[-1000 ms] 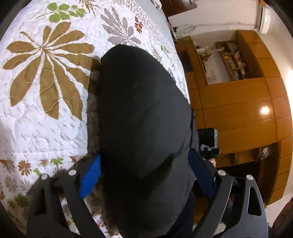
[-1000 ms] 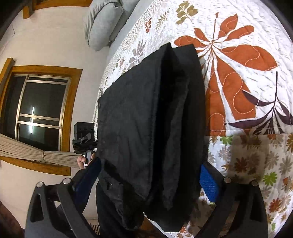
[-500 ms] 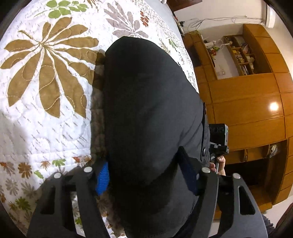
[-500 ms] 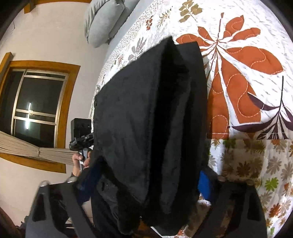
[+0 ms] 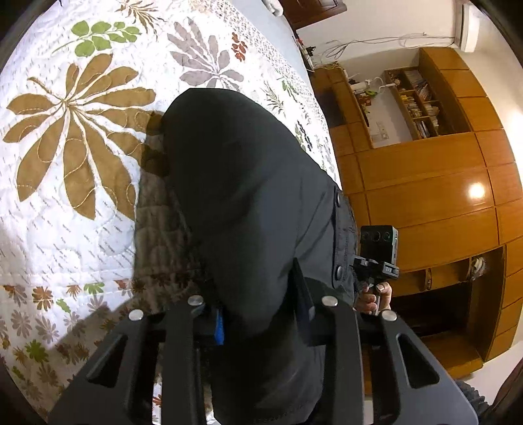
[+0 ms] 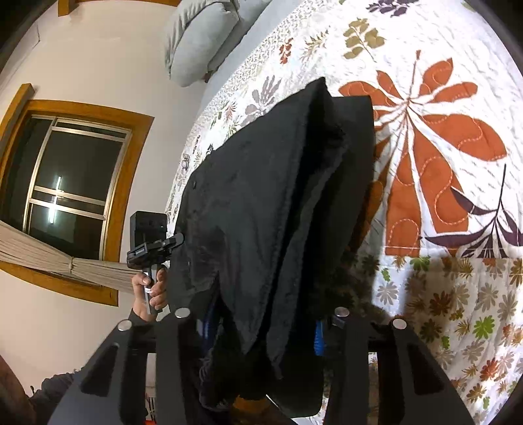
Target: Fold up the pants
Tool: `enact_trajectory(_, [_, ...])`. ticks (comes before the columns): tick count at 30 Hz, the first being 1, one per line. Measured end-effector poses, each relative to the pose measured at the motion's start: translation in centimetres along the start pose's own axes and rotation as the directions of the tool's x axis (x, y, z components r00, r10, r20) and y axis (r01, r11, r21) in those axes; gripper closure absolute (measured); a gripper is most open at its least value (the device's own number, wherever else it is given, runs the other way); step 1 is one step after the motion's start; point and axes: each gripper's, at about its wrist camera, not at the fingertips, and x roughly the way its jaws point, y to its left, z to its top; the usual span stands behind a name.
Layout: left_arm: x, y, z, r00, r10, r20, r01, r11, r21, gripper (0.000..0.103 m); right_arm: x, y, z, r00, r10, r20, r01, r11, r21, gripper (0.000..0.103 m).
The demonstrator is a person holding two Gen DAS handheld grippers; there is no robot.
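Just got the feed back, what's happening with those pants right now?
A person is working black pants draped over the edge of a bed with a floral quilt, a handheld gripper in each hand. The left gripper and right gripper each have the near edge of the fabric between their jaws, which are closing. No fold has been made yet.

A bed with a white quilt of stitched leaves and flowers fills both views. Past one edge stand glossy wooden cabinets with open shelves under a white wall. On the opposite side, a wood-framed dark window and grey pillow.
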Motion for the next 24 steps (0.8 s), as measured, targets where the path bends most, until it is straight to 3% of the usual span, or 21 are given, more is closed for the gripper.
enact_trajectory(13, [-2.6, -0.6, 1.9, 1.000, -0.002, 0.027, 0.001, 1.000, 0.029, 0.075, 1.0, 1.6, 2.1, 1.000, 0.014, -0.010, -0.015, 0.998, -0.054, 0.061])
enact_trajectory(24, [-5.7, 0.2, 9.1, 0.995, 0.043, 0.087, -0.046, 0.998, 0.034, 0.075, 5.2, 4.6, 10.1, 0.999, -0.016, -0.043, 0.010, 0.991, -0.137, 0.061])
